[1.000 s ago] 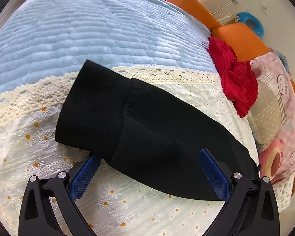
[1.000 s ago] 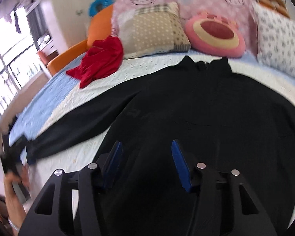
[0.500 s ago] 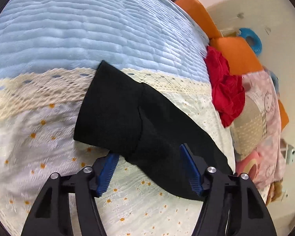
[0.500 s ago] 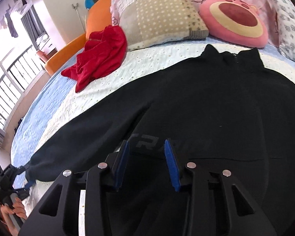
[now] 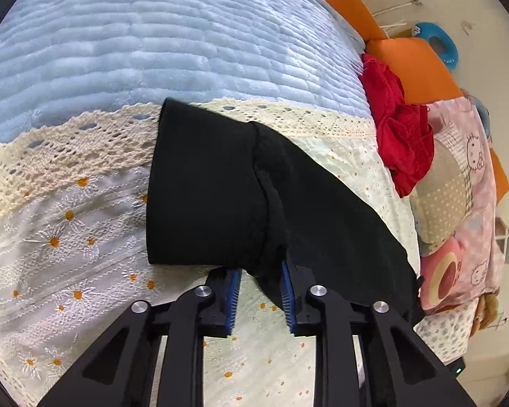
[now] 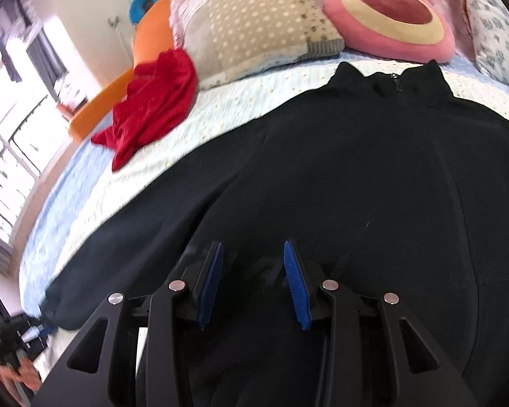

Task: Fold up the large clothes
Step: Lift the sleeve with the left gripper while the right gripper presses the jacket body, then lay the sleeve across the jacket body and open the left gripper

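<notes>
A large black zip-neck jacket (image 6: 356,176) lies flat and face up on the bed, collar toward the pillows. Its left sleeve (image 5: 241,190) stretches out to the cuff (image 5: 200,183) near the lace edge of the sheet. My left gripper (image 5: 259,276) has closed on the near edge of the sleeve just behind the cuff; black fabric sits between its blue pads. It also shows far left in the right wrist view (image 6: 34,332) at the sleeve end. My right gripper (image 6: 252,264) hovers over the jacket's lower left body, jaws partly open with a gap between the pads, holding nothing.
A crumpled red garment (image 6: 152,101) lies on the bed by the orange headboard (image 5: 410,64). Pillows (image 6: 254,30) and a pink plush cushion (image 6: 390,17) line the head of the bed. A light blue quilt (image 5: 152,40) covers the far side beyond the lace edge.
My left gripper's jaws have narrowed from wide open onto the sleeve edge behind the cuff. My right gripper moved forward over the jacket body and its jaws narrowed somewhat.
</notes>
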A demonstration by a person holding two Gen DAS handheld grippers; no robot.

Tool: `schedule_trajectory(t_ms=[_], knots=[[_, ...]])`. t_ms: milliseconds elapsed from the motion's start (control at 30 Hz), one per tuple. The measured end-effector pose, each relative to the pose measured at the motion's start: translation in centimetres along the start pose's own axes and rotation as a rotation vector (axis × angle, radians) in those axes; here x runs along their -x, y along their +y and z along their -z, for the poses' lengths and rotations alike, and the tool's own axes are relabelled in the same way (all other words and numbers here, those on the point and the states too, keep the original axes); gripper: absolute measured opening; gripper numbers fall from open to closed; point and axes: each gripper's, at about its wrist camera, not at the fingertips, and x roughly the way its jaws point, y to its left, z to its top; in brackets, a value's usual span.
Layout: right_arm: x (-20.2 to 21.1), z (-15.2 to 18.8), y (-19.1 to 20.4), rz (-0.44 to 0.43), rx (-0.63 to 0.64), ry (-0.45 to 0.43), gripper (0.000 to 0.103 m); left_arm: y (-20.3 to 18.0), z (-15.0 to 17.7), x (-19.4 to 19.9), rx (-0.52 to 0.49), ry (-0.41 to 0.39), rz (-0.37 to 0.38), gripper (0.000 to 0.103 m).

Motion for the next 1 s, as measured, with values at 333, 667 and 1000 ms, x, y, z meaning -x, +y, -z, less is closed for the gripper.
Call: schedule_trajectory(t_ms=[333, 667, 1000], knots=[[-2.3, 0.7, -0.1, -0.017, 0.019, 0.074, 0.003, -6.0, -0.1, 3.1, -0.176, -0.11, -0.05, 0.021], [-2.8, 3.4, 2.0, 0.114, 0.175, -0.033, 0.003, -20.7, -1.1, 6.5, -0.447, -0.19, -0.051, 0.021], [-2.9, 5.1, 3.8, 0.226, 0.29, -0.059, 0.003, -37.6, 2.5, 7.7, -0.681, -0.229, -0.043, 0.021]])
